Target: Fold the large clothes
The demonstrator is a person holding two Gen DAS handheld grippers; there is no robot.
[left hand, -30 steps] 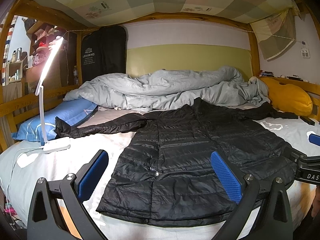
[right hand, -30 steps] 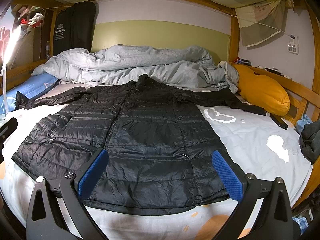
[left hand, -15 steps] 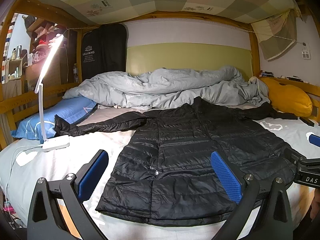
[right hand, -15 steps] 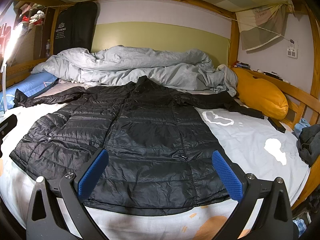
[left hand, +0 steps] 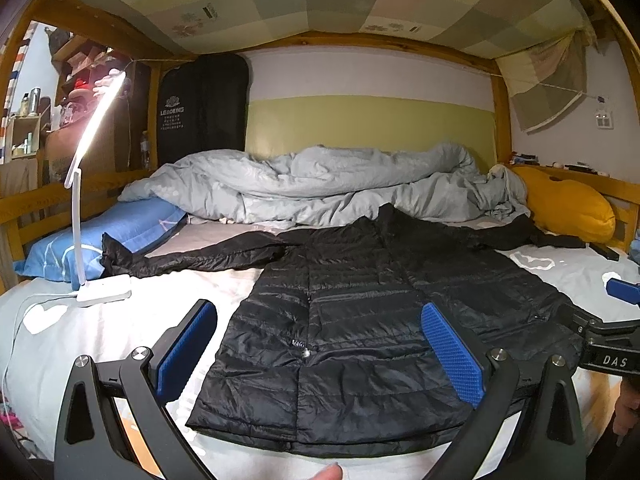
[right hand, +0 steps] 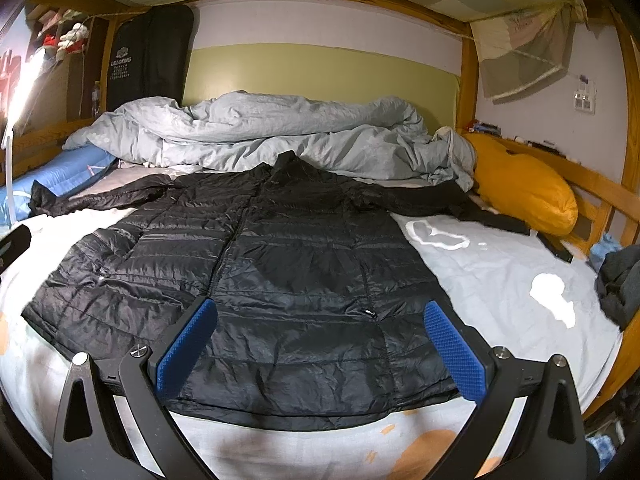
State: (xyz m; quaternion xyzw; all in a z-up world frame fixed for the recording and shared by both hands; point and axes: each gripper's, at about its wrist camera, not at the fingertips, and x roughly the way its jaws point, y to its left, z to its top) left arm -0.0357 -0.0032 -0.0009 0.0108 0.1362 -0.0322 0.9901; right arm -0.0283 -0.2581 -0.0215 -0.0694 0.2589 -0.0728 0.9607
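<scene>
A long black quilted jacket [left hand: 360, 320] [right hand: 260, 272] lies flat and front up on the bed, both sleeves spread out sideways and the hem toward me. My left gripper [left hand: 320, 344] hovers open above the hem's left half, with nothing between its blue pads [left hand: 452, 352]. My right gripper [right hand: 320, 344] stands open above the hem's right half, also holding nothing. Part of the right gripper shows at the right edge of the left wrist view, and a dark part of the left one at the left edge of the right wrist view.
A crumpled grey duvet [left hand: 320, 188] fills the back of the bed. A blue pillow [left hand: 104, 236] and a lit white desk lamp [left hand: 104, 288] are at the left. A yellow cushion [right hand: 524, 188] and dark clothes [right hand: 620, 280] lie at the right, by the wooden rail [right hand: 600, 188].
Both grippers have pulled back and risen slightly, so the jacket sits a little lower and farther in both views. The jacket has not moved and both grippers stay open.
</scene>
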